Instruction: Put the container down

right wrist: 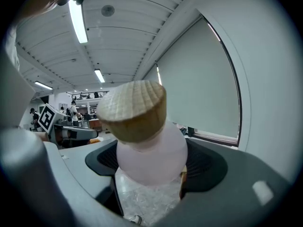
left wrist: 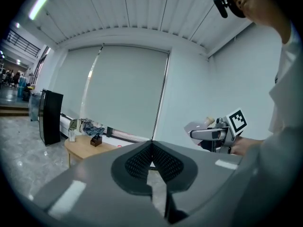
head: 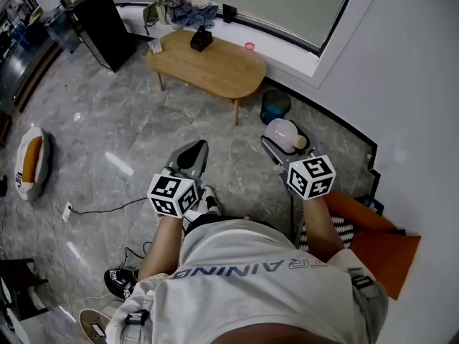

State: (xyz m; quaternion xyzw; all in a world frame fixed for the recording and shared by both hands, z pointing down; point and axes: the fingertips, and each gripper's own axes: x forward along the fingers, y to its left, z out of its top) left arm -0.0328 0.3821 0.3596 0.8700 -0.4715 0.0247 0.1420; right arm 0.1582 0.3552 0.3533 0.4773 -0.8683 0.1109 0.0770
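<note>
- The container, cork-topped, is sitting between the jaws of the right hand-held gripper, which is clamping it at a wide spread, up in the air over the floor.
- The left hand-held gripper is hanging closed and empty.
- The task is looking not yet done: lowering and releasing are remaining.

Pale pink cork-stoppered container, aloft
</note>
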